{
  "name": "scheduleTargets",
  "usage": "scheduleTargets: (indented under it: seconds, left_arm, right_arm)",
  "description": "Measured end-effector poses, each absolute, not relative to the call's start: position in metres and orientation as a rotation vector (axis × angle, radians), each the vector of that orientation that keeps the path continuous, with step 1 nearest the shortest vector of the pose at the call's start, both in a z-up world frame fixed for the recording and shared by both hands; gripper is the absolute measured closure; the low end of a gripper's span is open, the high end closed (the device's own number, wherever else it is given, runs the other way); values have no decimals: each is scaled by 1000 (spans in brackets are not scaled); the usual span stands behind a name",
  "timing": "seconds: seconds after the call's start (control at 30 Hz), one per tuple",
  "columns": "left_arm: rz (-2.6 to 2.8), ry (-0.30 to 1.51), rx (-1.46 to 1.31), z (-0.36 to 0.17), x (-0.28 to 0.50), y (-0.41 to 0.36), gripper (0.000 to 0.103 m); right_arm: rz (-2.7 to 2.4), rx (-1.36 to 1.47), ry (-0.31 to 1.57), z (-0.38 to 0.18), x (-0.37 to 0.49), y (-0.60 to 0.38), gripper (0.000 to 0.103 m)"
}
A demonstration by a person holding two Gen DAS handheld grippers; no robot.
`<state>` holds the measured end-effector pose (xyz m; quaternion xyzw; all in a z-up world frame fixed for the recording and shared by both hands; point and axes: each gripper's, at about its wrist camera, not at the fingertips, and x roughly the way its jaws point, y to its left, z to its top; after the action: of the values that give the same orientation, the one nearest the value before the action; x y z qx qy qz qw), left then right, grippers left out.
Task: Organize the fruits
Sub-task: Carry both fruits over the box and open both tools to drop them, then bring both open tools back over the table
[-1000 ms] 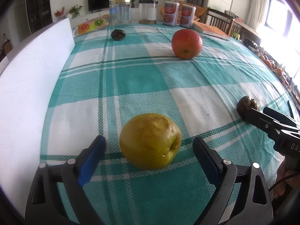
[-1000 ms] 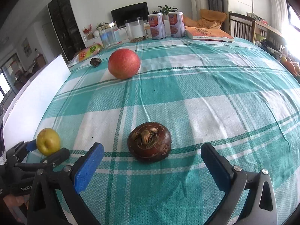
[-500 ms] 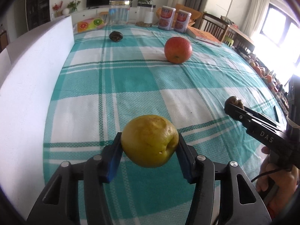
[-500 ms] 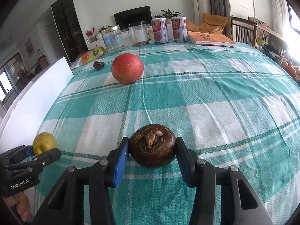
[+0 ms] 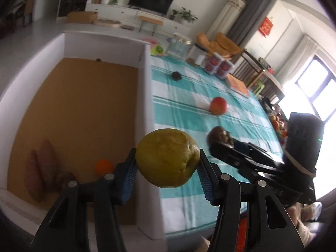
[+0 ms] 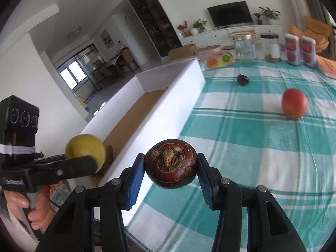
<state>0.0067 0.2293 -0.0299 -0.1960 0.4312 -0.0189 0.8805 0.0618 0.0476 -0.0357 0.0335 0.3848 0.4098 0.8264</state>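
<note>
Item, far left: white-walled rectangular box with a brown cardboard floor (image 5: pixel 79 105), set against the left edge of the bench; it holds long reddish-brown sweet potatoes (image 5: pixel 40 172) and a small round orange fruit (image 5: pixel 103 166) at its near end, the rest of the floor bare. Item: left tongs (image 5: pixel 167 168), blue pads clamped on a dull yellow-green round fruit with a dimpled end (image 5: pixel 167 160), held aloft over the box's right wall. Advice: carry it fully past the wall, lower it onto bare floor clear of the orange fruit, release only once low, since a round fruit probably rolls. Item: right tongs (image 6: pixel 170 173), closed on a dark glossy brown, flattened round fruit with a dried papery crown (image 6: pixel 170 164), aloft over the teal-and-white checked cloth of the bench (image 6: pixel 252 147), just beside the box wall. Advice: let one hand go in first; the two tools sit close and could knock together. Item, right: red-orange apple (image 6: pixel 294 106) and a small dark fruit (image 6: pixel 243 79), both resting on the cloth, not yet collected.
</note>
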Motion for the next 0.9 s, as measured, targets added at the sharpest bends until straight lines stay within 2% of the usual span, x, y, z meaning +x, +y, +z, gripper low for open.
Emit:
scheduleTargets:
  seconds: [0.1,0.23,0.3,0.4,0.5,0.57,0.67,0.8,0.9]
  left_arm:
    - [135,958,-428,-53,15,272,47]
    - [229,1050,-428,-80,21,295,46]
    - [263,1053,-413,-83,23,298,42]
    - [303,1000,-392,-75,21,298,30]
    - [325,921,-366,-62,18,292,27]
    - [311,884,-339,-55,16,281,24]
    - [232,845,-303,-43,12,254,24]
    - [21,836,-236,-29,14,194,21]
    - [-127,846,-175,-28,17,140,17]
  right_arm:
    - [940,-39,814,-23,61,103,54]
    - [962,-169,871,-35,67,158,54]
    - [946,-215,902,-44,73,177,53]
    - [903,-210,884,-43,80,177,36]
    - [872,-129,804,-28,85,142,27]
    - [814,-92,756,-25,88,109,18]
    - [678,-48,740,-47,96,42,7]
    - [384,-58,857,-116,117,-56,7]
    - [200,5,872,-138,116,-127,7]
